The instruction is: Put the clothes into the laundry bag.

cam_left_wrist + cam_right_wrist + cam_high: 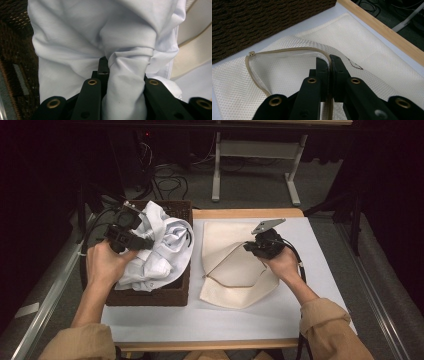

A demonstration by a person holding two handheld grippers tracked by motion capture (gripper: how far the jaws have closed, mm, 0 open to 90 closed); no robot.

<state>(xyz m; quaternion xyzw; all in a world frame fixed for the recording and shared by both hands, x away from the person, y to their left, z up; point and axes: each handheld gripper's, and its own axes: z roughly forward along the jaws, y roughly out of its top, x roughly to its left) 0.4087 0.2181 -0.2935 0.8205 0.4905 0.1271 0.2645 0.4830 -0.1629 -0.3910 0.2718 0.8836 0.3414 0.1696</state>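
Nearest the person, two tan sleeves come in over the white table (220,320), a hand on each tool. On the right side, the right gripper (252,246) has its jaws clamped tight on the zipper edge of the cream mesh laundry bag (235,270); in the right gripper view (329,61) the jaws pinch that tan zipper edge (287,49) and hold the upper layer off the lower one, so the mouth of the bag gapes toward the basket. The bag itself lies flat on the table, just beside the basket.

Over on the left side, the left gripper (131,240) has a thick fold of the white shirt (160,245) bunched between its jaws, gripping it firmly. The left gripper view (125,75) shows the pale fabric (75,50) squeezed into a roll between the black jaws and hanging in wide folds beyond them. The shirt sits heaped over the dark woven basket (165,296), spilling past its rim.

Beyond the table's far wooden edge, a white stand leg (216,165) and loose cables (165,175) sit on the dim floor.
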